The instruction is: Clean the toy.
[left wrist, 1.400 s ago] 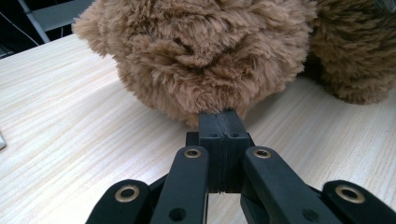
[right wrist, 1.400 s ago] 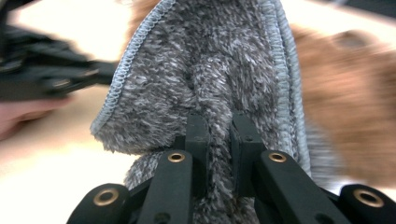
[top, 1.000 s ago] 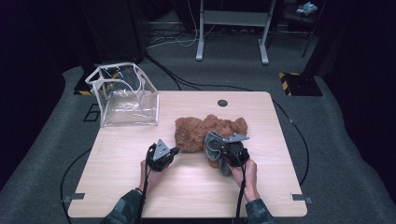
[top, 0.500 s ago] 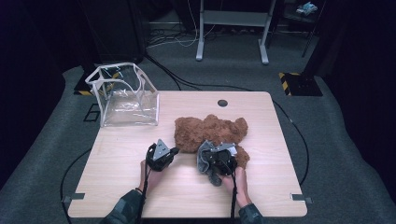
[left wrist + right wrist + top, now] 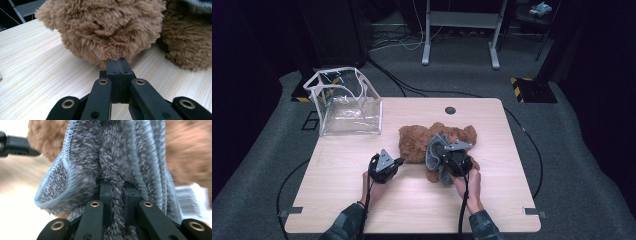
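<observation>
Grey cloth point(image 5: 105, 170) sits clamped in right tongs point(image 5: 116, 187) over teddy bear point(image 5: 105, 27); left tongs point(image 5: 119, 65) together beside it.

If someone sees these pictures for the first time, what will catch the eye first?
First the brown teddy bear, lying in the middle of the table. Next the grey cloth, pinched in the right gripper just above the bear, while the left gripper, jaws shut, meets the bear's fur. Last, the clear bag standing open at the table's far left corner.

Wooden table point(image 5: 337, 170), brown plush bear point(image 5: 417, 142), clear bag point(image 5: 344, 102)
</observation>
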The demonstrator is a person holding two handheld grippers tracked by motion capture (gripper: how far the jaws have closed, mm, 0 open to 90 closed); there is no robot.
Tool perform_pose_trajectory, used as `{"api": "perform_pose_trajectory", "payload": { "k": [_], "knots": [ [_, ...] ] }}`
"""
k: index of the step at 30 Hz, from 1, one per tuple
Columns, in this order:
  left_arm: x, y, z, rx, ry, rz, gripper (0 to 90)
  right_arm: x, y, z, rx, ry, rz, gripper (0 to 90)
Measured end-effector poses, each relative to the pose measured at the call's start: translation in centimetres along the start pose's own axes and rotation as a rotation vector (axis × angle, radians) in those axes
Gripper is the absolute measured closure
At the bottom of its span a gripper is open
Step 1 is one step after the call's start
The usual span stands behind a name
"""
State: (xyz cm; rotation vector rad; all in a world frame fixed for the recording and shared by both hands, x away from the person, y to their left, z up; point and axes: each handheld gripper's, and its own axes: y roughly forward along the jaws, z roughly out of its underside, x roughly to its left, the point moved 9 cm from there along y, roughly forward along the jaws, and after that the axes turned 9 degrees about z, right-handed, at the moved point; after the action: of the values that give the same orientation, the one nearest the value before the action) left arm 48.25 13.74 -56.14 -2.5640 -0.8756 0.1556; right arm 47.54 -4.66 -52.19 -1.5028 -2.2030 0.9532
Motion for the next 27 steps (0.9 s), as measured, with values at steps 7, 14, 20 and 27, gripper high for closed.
{"api": "perform_pose_trajectory", "payload": {
  "k": [7, 14, 20, 27],
  "knots": [
    [0.0, 0.0, 0.0, 0.001, -0.001, -0.001, 89.7, 3.8, 0.6, 2.4, 0.038, -0.048, -0.113, 81.1],
    [0.0, 0.0, 0.0, -0.002, -0.002, -0.003, 89.7, 5.9, 0.0, 3.6, 0.086, -0.116, -0.176, 80.9],
    [0.0, 0.0, 0.0, -0.003, -0.002, -0.003, 89.7, 2.7, -2.6, 0.9, -0.036, -0.058, -0.149, 80.9],
    [0.0, 0.0, 0.0, -0.002, 0.000, -0.004, 89.7, -0.9, -2.5, -0.8, -0.085, -0.063, 0.052, 80.8]
  ]
}}
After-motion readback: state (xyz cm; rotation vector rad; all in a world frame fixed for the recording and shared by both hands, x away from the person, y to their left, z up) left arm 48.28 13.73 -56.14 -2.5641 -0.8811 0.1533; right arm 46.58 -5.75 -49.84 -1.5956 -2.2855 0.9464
